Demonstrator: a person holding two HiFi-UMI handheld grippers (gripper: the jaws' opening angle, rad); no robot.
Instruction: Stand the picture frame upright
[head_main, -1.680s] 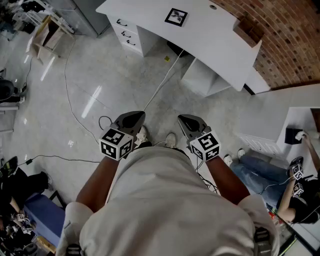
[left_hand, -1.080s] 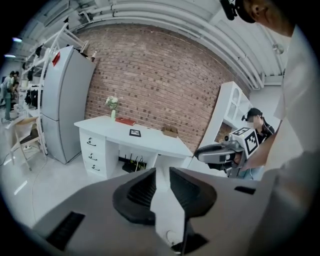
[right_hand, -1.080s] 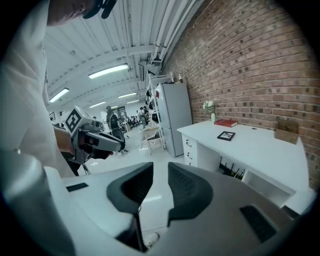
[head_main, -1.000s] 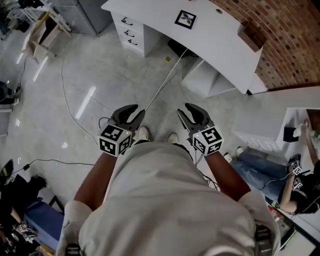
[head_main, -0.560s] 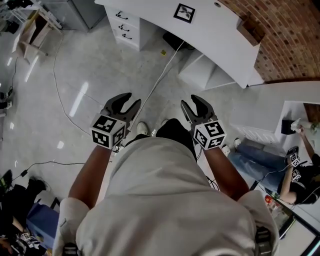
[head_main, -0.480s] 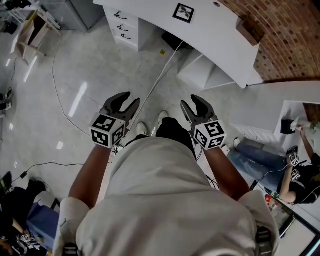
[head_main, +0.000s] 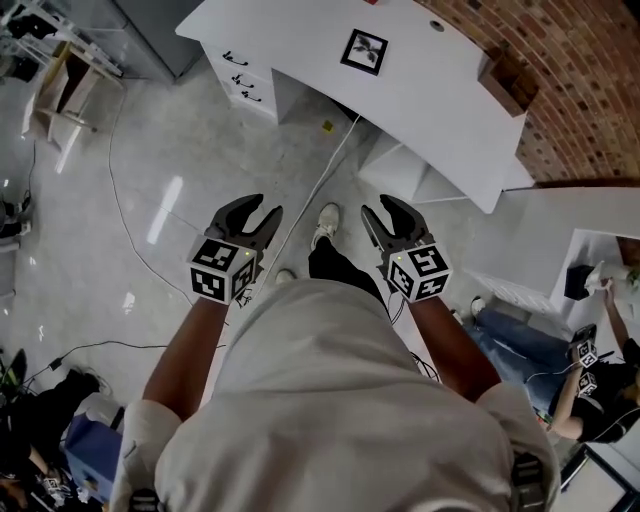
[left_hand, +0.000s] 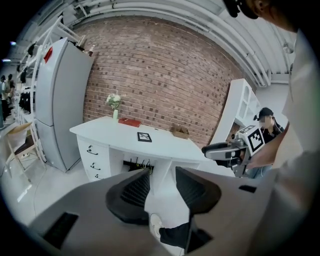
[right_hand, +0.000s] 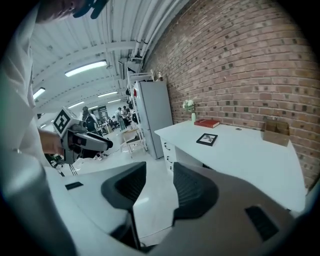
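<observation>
**A:** How are the jaws found, taken from the table (head_main: 450, 95)?

**B:** The left gripper (head_main: 262, 212) is held over the floor, well short of the table's front edge. Its jaws have just been opened wide, and nothing is caught between them. Only floor and a shoe are seen beyond. The right gripper (head_main: 383, 208) is held the same way in front of the table, its jaws also just opened wide and empty.

**A:** And where is the picture frame (head_main: 364, 50) placed?

**B:** It is laid flat, face up, near the middle of the table top, well back from the front edge. On the table to its left, a vase of flowers (left_hand: 114, 101) and a red book (left_hand: 129, 122) are set by the wall. To its right, a brown box (head_main: 503, 78) is set at the back.

**A:** Which way is it to be sought from the jaws?

**B:** Ahead of both pairs and higher, across the table's front edge. In the head view it is lined up more closely with the right gripper, so that hand is judged the nearer. Both are well apart from it.

**A:** Can a long axis be given?

**B:** Hardly. The outline is close to square, and its sides are turned slightly askew to the table's front edge.

**A:** How is it seen to look?

**B:** A thin dark border, a white mount and a small dark leafy print are made out. Whether a stand is fitted behind cannot be told.
</observation>
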